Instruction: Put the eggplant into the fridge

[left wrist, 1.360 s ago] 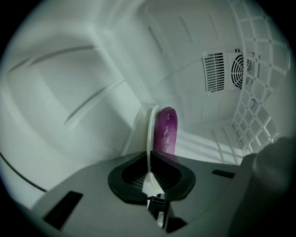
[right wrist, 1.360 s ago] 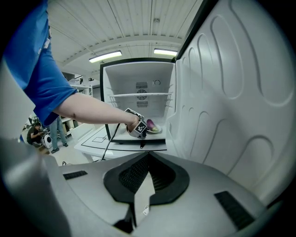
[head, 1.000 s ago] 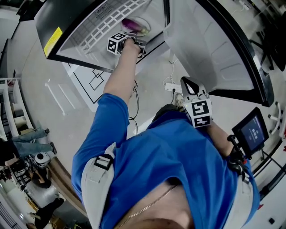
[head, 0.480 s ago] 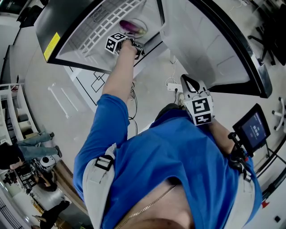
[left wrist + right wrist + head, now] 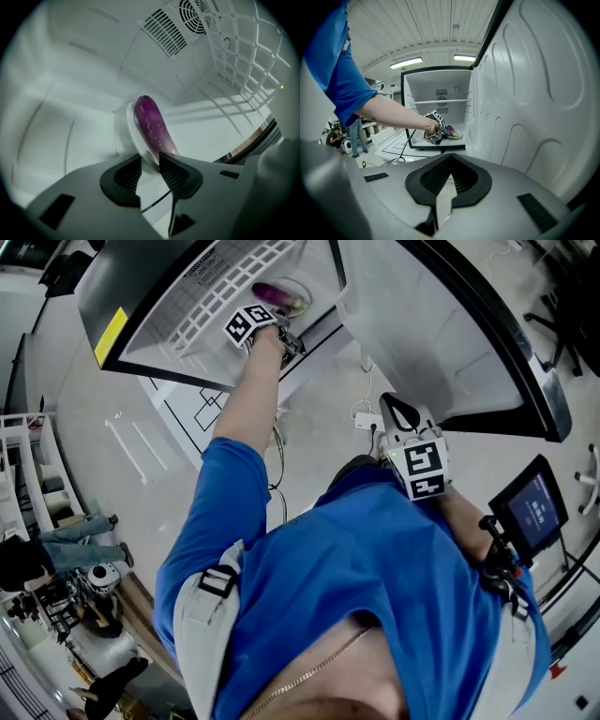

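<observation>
Eggplant (image 5: 152,124): it lies on a white plate (image 5: 131,129) on the floor of the open fridge (image 5: 169,306), at the left of the head view, so the task's thing is already inside. The left gripper (image 5: 149,161) reaches in after it. Its jaws have just been opening, and they now stand a little apart with the near rim of the plate between them. The pads look released and not pressing on the rim.

The step in hand is, I judge, letting go and backing out. To do it well, the jaws should part enough to clear the rim on both sides. Then the gripper should draw straight back along its own line and keep low, under the wire shelf (image 5: 243,61), so that it neither drags the plate forward nor tips the eggplant off it. The plate sits near the front edge, so a snagged rim could pull it out.

Further right, the door (image 5: 422,334) stands swung wide. Right of that, the right gripper (image 5: 449,159) is held close to the body with its jaws clenched together on nothing. It is well apart from the fridge and free to swing the door shut afterwards.

Counted: one eggplant, one plate, one fridge, one door, one wire shelf, two grippers.
</observation>
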### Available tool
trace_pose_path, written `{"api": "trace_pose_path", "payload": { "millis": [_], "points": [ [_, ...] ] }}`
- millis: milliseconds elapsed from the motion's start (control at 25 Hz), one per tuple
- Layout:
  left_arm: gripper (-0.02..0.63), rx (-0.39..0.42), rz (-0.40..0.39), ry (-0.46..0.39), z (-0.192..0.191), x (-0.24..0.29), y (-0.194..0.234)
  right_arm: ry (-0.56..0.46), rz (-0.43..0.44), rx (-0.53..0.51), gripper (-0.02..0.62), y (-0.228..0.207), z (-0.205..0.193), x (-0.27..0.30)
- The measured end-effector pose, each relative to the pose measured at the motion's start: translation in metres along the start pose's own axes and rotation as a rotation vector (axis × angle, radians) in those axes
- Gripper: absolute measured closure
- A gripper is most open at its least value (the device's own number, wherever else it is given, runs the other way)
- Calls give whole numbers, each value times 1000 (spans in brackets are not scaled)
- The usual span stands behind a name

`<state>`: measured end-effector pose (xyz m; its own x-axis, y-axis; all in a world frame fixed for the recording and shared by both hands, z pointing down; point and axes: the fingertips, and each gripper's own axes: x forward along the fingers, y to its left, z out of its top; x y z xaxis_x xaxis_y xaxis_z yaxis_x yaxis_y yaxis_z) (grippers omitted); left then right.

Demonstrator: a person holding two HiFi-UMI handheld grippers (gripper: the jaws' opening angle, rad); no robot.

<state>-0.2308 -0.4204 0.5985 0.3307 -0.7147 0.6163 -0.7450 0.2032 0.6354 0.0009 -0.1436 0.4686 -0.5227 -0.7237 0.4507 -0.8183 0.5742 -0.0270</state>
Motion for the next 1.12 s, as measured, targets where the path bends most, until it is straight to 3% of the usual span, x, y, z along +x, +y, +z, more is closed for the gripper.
{"api": "trace_pose_path", "payload": {
  "millis": [520,800,1120],
  "points": [
    [454,319,24,92,-2,-8,1,-1,20,-5,594,6,1,1],
    [434,394,35,92,1,-10,4,2,28,-9,594,9,1,2],
    [399,440,-6,58,1,-15,0,-1,33,-10,594,10,0,2]
  ]
}}
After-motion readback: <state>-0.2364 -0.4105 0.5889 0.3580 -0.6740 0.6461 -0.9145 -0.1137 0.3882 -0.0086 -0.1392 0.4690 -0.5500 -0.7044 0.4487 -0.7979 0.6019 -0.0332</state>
